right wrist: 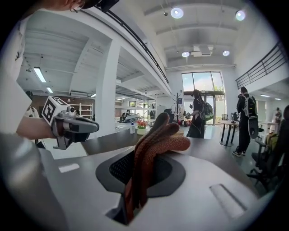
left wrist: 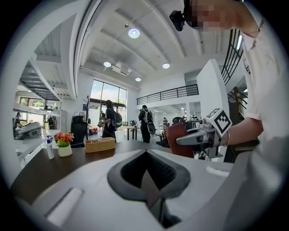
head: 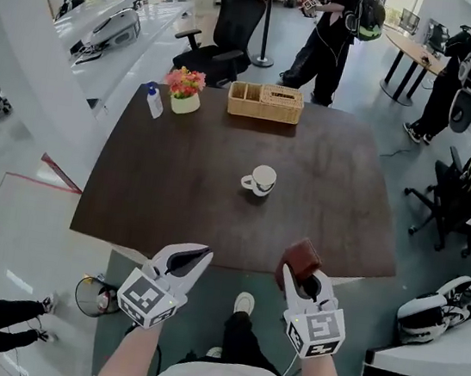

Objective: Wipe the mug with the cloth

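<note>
A white mug [head: 260, 180] stands upright near the middle of the dark table [head: 165, 190], handle to the left. My right gripper [head: 295, 275] is shut on a folded brown cloth [head: 300, 258] at the table's near edge; the cloth [right wrist: 156, 143] sticks up from the closed jaws. My left gripper [head: 194, 260] hovers at the near edge to the left, shut and holding nothing. In the left gripper view the right gripper [left wrist: 180, 141] and the cloth [left wrist: 177, 140] show to the right. The mug is well ahead of both grippers.
At the table's far side stand a wicker basket [head: 265, 103], a white pot of flowers [head: 185, 89] and a small spray bottle [head: 154, 100]. A black office chair [head: 226, 38] is behind the table. People stand beyond. Bags and chairs lie on the right.
</note>
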The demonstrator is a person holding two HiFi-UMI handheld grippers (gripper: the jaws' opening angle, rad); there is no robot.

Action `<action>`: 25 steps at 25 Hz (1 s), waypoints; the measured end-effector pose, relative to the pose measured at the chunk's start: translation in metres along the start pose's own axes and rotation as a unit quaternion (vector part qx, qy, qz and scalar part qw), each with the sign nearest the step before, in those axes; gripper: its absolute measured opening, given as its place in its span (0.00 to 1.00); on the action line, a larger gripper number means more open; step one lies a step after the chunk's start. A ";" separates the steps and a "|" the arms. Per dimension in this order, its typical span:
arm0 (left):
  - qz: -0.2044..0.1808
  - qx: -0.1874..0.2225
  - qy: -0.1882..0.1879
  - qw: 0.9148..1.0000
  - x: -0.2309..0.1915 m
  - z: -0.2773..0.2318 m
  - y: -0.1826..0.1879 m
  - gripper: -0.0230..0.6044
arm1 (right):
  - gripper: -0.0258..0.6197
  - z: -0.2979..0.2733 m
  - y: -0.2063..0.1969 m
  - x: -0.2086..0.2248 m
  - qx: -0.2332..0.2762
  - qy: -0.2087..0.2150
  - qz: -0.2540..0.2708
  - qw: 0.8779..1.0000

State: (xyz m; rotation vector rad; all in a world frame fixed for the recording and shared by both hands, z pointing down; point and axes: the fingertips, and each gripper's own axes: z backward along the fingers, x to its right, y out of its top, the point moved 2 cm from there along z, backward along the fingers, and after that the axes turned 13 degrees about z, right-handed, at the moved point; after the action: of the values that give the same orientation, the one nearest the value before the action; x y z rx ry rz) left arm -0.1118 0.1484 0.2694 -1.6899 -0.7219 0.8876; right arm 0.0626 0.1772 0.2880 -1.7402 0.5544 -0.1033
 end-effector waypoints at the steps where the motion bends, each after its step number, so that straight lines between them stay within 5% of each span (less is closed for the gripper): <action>1: 0.002 0.002 0.000 1.000 0.009 0.010 -0.002 0.04 | 0.16 0.011 0.001 -0.010 0.000 0.000 0.003 1.000; 10: 0.004 0.016 -0.021 1.000 0.078 0.099 -0.016 0.04 | 0.16 0.098 0.018 -0.098 0.000 -0.009 0.025 1.000; 25: -0.020 0.057 0.000 0.998 0.200 0.146 -0.013 0.04 | 0.16 0.214 0.015 -0.129 0.031 -0.003 0.034 0.999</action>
State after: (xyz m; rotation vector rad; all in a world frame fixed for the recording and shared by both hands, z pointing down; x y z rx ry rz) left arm -0.1262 0.3901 0.2140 -1.5686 -0.6897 0.8836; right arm 0.0217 0.4213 0.2488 -1.6603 0.5994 -0.0680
